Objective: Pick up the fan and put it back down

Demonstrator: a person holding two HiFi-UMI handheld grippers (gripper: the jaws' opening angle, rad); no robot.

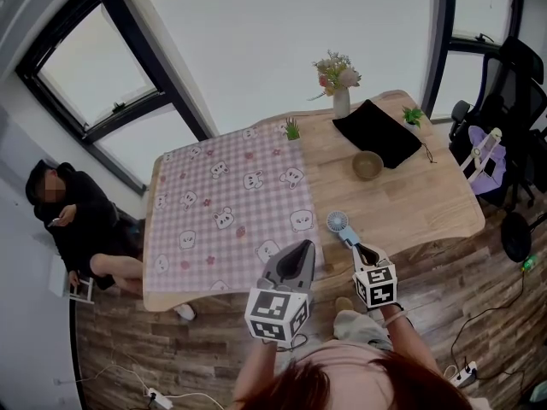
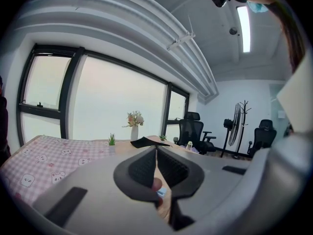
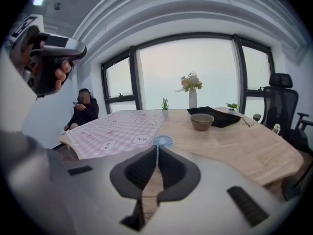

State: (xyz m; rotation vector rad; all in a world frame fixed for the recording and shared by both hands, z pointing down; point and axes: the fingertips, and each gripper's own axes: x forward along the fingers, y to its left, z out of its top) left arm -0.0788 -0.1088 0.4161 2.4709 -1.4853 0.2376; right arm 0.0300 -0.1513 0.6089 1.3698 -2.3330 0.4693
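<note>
Fan [image 1: 338, 221] — handle clamped in the right gripper [image 1: 358, 248], round head sticking out beyond the tips. Left gripper [image 1: 302, 248] — jaws together, nothing held.

**Left gripper** [image 1: 302, 246] [image 2: 156, 150]: grey, two-jaw, with a square-marker cube at the rear. Jaws pressed together, pad to pad. Points forward and slightly down over the near edge of the light wooden tabletop [image 1: 410, 203]. Bare forearm [image 1: 256, 370] behind it.

**Right gripper** [image 1: 359, 248] [image 3: 157, 153]: same build, just beside the left. Tilted down more steeply. Jaws closed on the thin handle of the small pale-blue handheld fan [image 1: 338, 222] [image 3: 162, 141].
</note>
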